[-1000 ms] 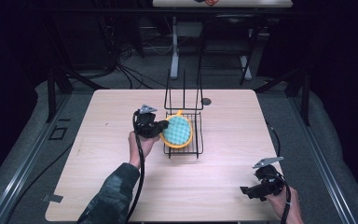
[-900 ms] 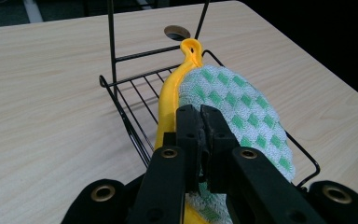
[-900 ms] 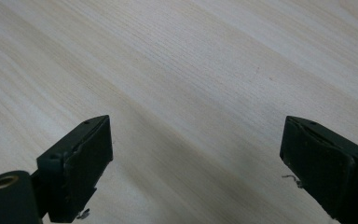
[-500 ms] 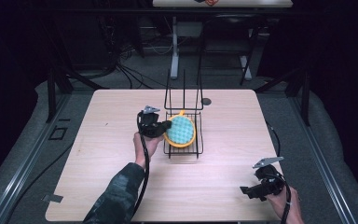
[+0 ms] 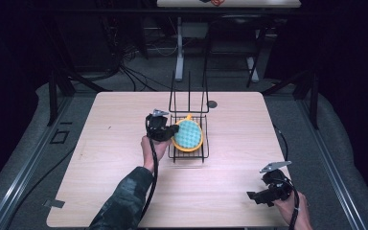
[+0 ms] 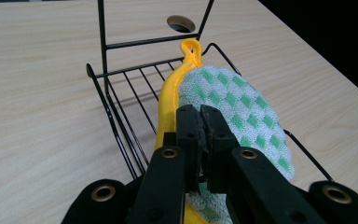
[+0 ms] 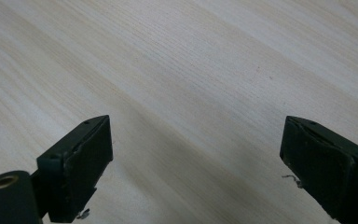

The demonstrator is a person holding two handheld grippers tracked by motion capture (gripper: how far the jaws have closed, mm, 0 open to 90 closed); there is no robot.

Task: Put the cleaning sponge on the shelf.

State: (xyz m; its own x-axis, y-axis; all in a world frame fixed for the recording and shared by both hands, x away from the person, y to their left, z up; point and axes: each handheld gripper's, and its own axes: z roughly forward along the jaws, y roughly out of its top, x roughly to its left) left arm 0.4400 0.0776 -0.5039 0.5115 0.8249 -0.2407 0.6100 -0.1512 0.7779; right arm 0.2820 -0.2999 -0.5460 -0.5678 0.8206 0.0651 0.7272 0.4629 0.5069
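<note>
A round pot holder [image 5: 189, 134] with a yellow rim and green-and-white checks stands tilted on edge inside a black wire rack [image 5: 205, 154] at the table's middle. My left gripper [image 5: 172, 131] reaches in from the rack's left side and is shut on the pot holder's near edge. In the left gripper view the jaws [image 6: 201, 114] pinch the cloth [image 6: 242, 105], its yellow loop [image 6: 190, 48] pointing away over the rack's floor wires [image 6: 121, 135]. My right gripper [image 5: 255, 197] rests open near the front right corner, over bare wood [image 7: 196, 154].
The rack's tall upright wires [image 5: 189, 91] rise at its far end. A dark round hole [image 5: 212, 104] sits in the tabletop behind the rack. The wooden table [image 5: 110, 172] has wide free room left and right. Cables trail from both grippers.
My left gripper has shifted slightly to the right with the pot holder, further into the rack. The right gripper has stayed put.
</note>
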